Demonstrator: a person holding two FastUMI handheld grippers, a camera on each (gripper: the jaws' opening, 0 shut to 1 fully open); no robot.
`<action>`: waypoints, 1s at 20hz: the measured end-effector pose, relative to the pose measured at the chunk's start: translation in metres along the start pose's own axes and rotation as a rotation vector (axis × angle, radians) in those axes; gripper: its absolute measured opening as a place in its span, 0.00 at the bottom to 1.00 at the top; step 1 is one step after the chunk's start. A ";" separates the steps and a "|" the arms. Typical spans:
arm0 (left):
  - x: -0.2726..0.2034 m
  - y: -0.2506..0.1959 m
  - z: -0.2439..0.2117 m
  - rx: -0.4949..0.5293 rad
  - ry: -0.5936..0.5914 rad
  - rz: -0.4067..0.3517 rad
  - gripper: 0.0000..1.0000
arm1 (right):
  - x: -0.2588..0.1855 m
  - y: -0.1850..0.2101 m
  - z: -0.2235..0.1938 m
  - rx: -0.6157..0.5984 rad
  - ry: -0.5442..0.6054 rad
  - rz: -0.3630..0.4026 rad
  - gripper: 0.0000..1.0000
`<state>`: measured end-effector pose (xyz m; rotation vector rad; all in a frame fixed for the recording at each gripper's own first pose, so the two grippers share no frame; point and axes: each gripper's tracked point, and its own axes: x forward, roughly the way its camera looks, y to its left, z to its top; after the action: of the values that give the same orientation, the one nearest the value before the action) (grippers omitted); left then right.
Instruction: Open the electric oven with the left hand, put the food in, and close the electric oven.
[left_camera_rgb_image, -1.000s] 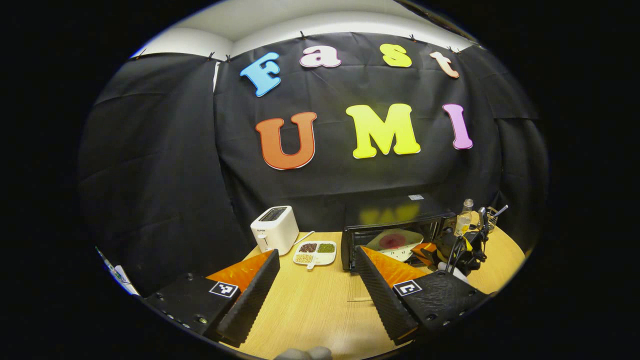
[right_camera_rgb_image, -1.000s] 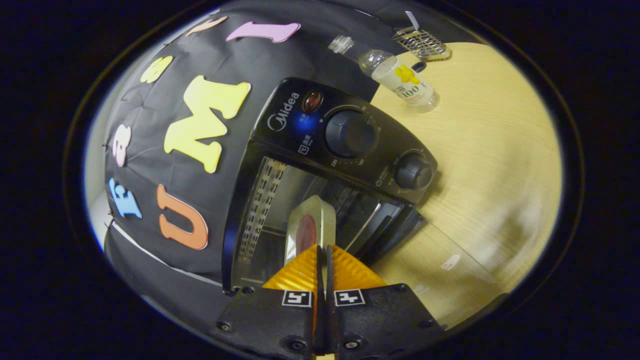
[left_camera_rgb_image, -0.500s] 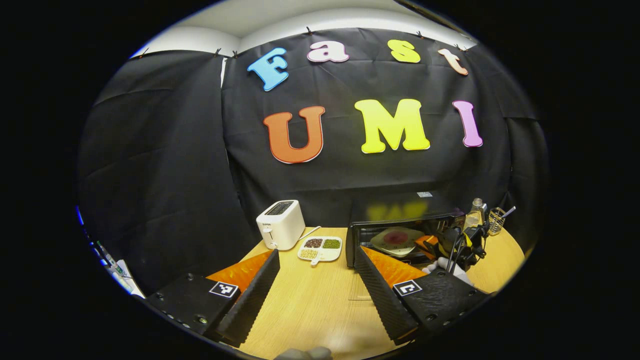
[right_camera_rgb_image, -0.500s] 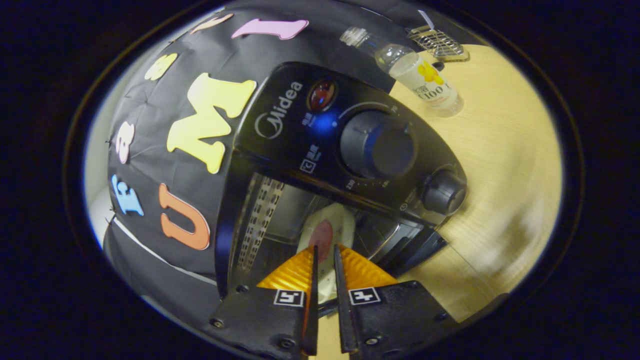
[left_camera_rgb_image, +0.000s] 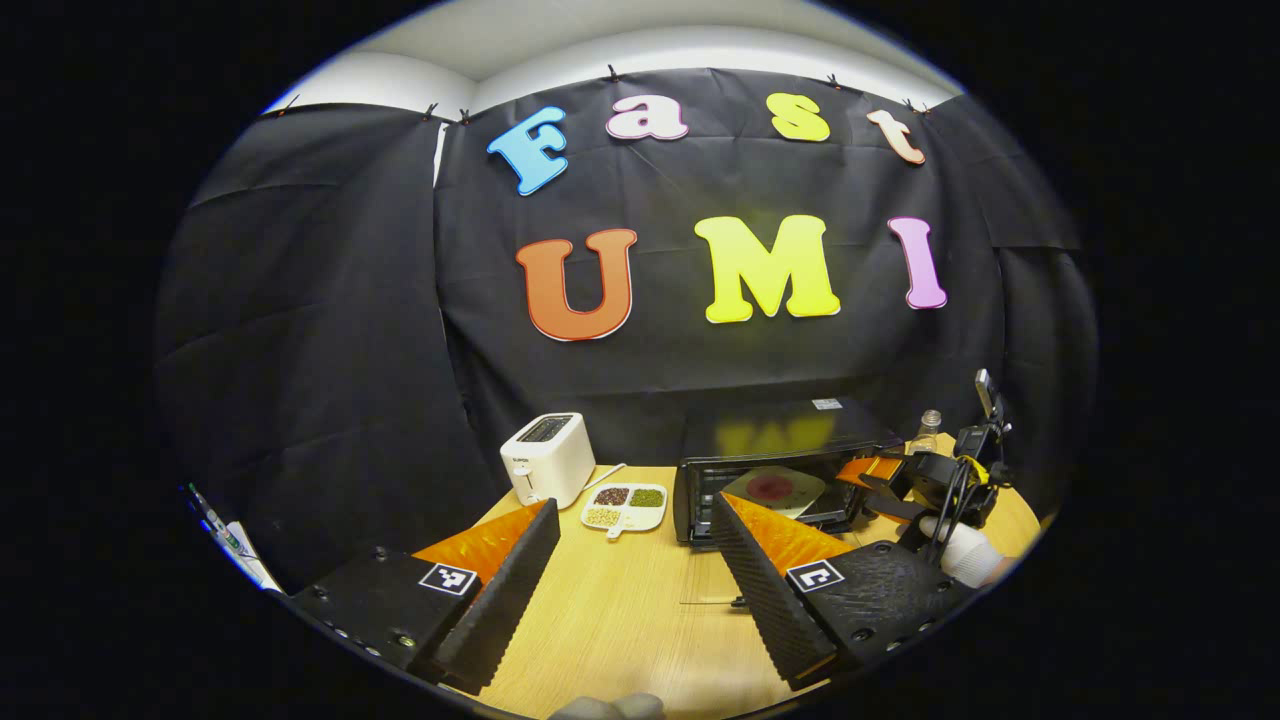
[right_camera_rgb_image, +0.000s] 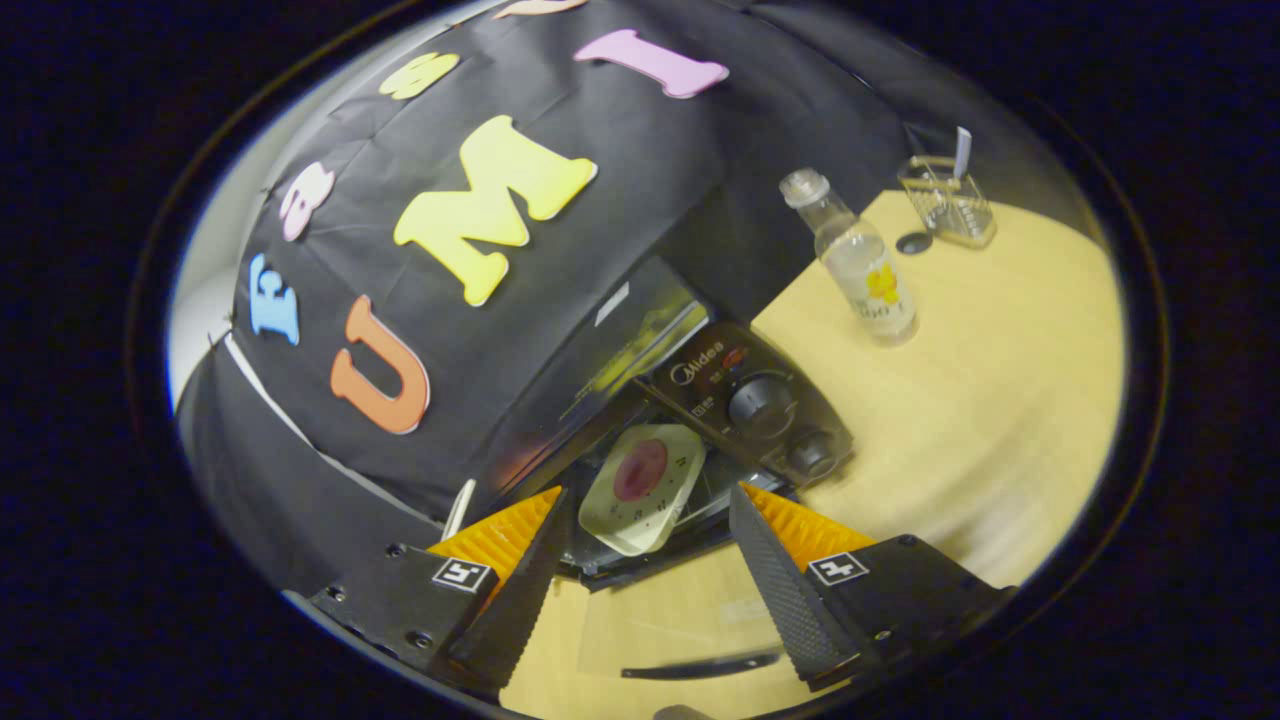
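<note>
Both grippers are spread wide with nothing gripped: the left gripper (left_camera_rgb_image: 630, 560) over the table's (left_camera_rgb_image: 620, 610) near edge, the right gripper (right_camera_rgb_image: 645, 560) just outside the oven (right_camera_rgb_image: 690, 400). Its door (right_camera_rgb_image: 660, 625) is folded down, and the plate of food (right_camera_rgb_image: 642, 487) is parked inside, toward the table's back edge.

The electric oven (left_camera_rgb_image: 780, 470) stood on the wooden table against the booth wall: a black box with two round knobs (right_camera_rgb_image: 762, 405) on its control panel. Its glass door (right_camera_rgb_image: 670, 620) was folded down flat onto the tabletop, leaving the cavity open. Inside the cavity lay the food (right_camera_rgb_image: 641, 470), a dark red round piece on a pale squarish plate (right_camera_rgb_image: 655, 510), resting level.
</note>
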<state>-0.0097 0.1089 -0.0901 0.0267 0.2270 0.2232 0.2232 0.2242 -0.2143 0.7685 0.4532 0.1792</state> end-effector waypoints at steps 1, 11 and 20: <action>-0.003 -0.004 0.001 -0.004 -0.001 -0.016 0.97 | -0.017 0.004 0.003 -0.053 0.001 -0.004 0.94; -0.020 -0.033 -0.012 0.008 -0.039 -0.160 0.97 | -0.175 -0.022 0.066 -0.531 -0.156 -0.162 0.94; -0.022 -0.078 -0.087 0.016 0.065 -0.273 0.97 | -0.281 -0.060 0.085 -0.667 -0.222 -0.312 1.00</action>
<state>-0.0335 0.0285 -0.1735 0.0042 0.2946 -0.0501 0.0120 0.0388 -0.1111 0.0564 0.2688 -0.0510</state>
